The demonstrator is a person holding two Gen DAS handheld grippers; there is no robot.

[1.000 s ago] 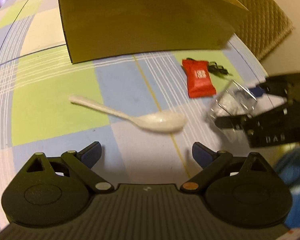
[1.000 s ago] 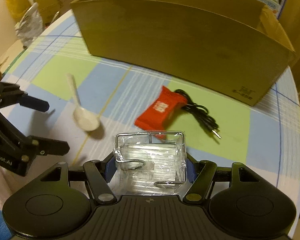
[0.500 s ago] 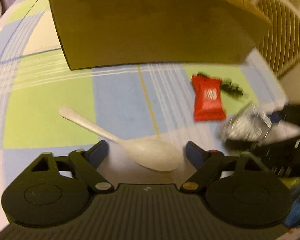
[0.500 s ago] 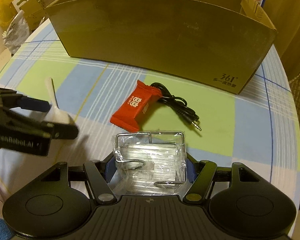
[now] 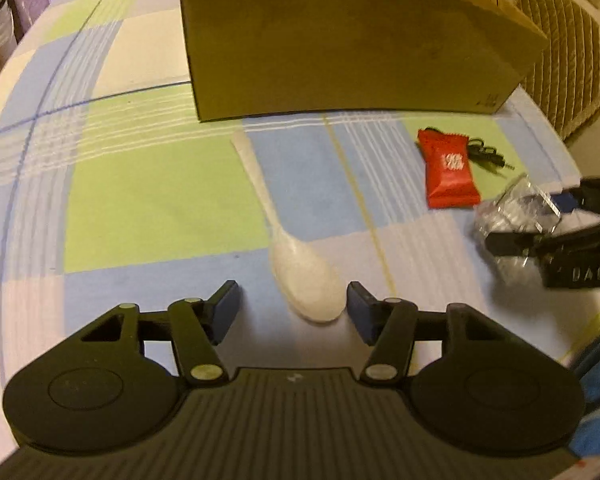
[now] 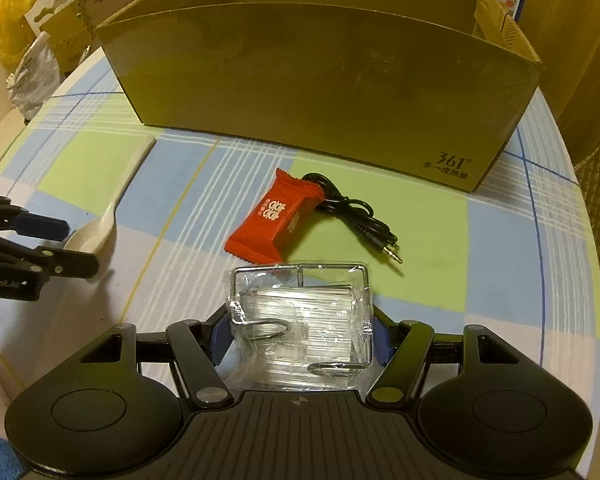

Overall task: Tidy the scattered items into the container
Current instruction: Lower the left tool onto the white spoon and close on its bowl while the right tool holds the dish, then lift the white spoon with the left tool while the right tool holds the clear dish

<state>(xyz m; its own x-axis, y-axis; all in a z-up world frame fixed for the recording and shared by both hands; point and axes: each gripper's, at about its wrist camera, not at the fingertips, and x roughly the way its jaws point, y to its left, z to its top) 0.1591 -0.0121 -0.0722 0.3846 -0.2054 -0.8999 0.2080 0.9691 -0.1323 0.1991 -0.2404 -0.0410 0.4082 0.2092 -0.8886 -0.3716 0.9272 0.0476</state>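
Left jaws closing on the spoon, right jaws gripping a wrapped wire rack, box waiting behind.

The left gripper (image 5: 292,310) pointed steeply down with the white spoon (image 5: 300,276) bowl between its narrowing jaws, one pad at the bowl's edge, the other apart, likely so they could pinch it off the bench (image 5: 152,200). The right gripper (image 6: 300,338) clenched the plastic-wrapped wire rack (image 6: 300,312), held clear of the bench, probably for dropping into the cardboard box (image 6: 320,80). The red snack packet (image 6: 274,220) and black audio cable (image 6: 356,220) lay touching, near the box.
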